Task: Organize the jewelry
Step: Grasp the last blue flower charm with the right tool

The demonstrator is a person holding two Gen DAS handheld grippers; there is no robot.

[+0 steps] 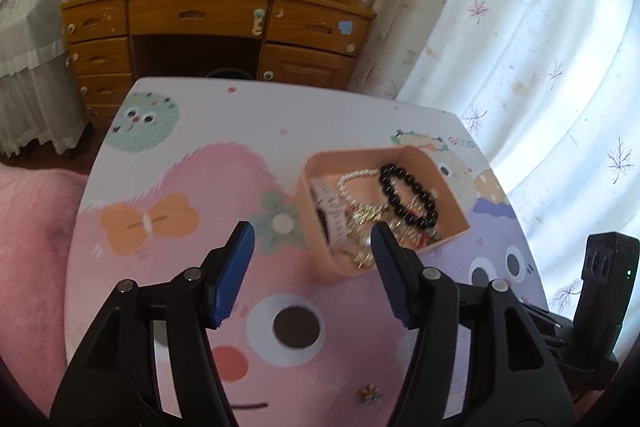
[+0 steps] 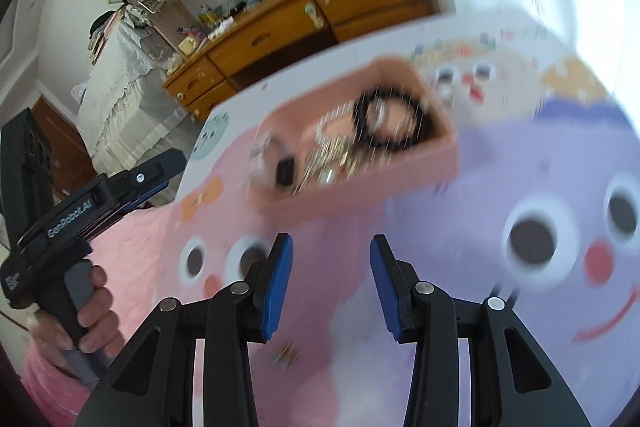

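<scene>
A pink box [image 1: 332, 265] stands on the cartoon-print table [image 1: 192, 163], holding a black bead bracelet [image 1: 408, 197], a pearl strand [image 1: 356, 183], a watch [image 1: 332, 215] and gold pieces [image 1: 360, 243]. My left gripper [image 1: 312, 239] is open and empty, just in front of the box. A small gold piece [image 1: 369, 393] lies loose on the table near me. A multicoloured bead bracelet [image 1: 420, 141] lies behind the box. In the blurred right wrist view, my right gripper [image 2: 331, 251] is open and empty, short of the box [image 2: 360, 183], with the small gold piece [image 2: 286, 353] below it.
A wooden desk [image 1: 216, 19] with drawers and clutter stands beyond the table. White curtains [image 1: 540, 67] hang at the right. A pink cushion [image 1: 32, 247] lies at the left. The left gripper and the hand holding it [image 2: 96, 307] show at the left of the right wrist view.
</scene>
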